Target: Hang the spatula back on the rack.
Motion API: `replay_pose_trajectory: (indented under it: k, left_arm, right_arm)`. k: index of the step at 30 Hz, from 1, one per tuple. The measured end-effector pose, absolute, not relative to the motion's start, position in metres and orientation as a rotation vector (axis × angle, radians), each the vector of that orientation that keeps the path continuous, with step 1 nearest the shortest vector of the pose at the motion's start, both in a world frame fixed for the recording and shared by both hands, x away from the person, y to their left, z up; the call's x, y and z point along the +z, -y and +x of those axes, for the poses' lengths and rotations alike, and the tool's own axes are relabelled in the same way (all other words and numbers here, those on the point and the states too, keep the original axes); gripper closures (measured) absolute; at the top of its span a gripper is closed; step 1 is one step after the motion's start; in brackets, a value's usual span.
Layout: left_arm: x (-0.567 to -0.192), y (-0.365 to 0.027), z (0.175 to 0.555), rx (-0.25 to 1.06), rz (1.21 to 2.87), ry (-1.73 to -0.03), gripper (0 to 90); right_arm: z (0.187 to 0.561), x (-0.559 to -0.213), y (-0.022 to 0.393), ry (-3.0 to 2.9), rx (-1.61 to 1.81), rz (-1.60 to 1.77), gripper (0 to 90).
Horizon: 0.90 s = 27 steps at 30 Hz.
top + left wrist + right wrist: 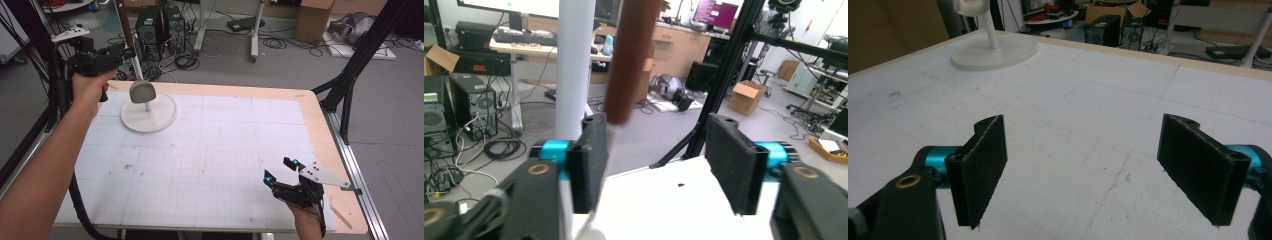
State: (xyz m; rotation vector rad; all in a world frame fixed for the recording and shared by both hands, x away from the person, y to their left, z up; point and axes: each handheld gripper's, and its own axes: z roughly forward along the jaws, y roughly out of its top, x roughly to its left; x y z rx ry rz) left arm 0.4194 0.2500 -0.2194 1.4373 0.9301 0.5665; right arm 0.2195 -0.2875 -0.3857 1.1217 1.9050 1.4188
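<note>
A long stick with a brown upper part [124, 20] and a white lower shaft rises tilted from a grey rounded head [142, 91]. The head stands on a thin post over a round white base [160, 120] at the table's far left. My left gripper [128, 52] is up beside the shaft. In the left gripper view its jaws stand apart [654, 165]: the stick [631, 60] lies against the left pad [591, 160] and is clear of the right one. My right gripper [280, 170] rests open and empty near the front right edge, its pads wide apart [1080, 170] over the white gridded table [1088, 90].
The round base [995, 52] lies far off from the right gripper. Beyond the table's far edge are computer towers [160, 25], tangled cables and desk legs on the floor. A black frame strut [360, 55] slants down at the right. A white column [574, 65] stands behind the left gripper.
</note>
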Motion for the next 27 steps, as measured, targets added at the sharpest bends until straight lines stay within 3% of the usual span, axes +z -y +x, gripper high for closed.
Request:
replay_pose_trajectory:
  k: [7, 14, 27]
  left_arm:
    - [-0.237, -0.252, 0.377, 0.594, 1.459, -0.806, 32.2]
    - [-0.27, -0.239, 0.333, 0.57, 1.518, -0.673, 15.3]
    - [-0.333, -0.236, 0.275, 0.545, 1.528, -0.663, 17.0]
  right_arm:
    - [0.218, -0.387, 0.289, -1.895, 1.413, 1.136, 18.7]
    - [0.218, -0.393, 0.293, -1.897, 1.372, 1.154, 18.7]
    - [0.217, -0.399, 0.3, -1.9, 1.326, 1.166, 18.7]
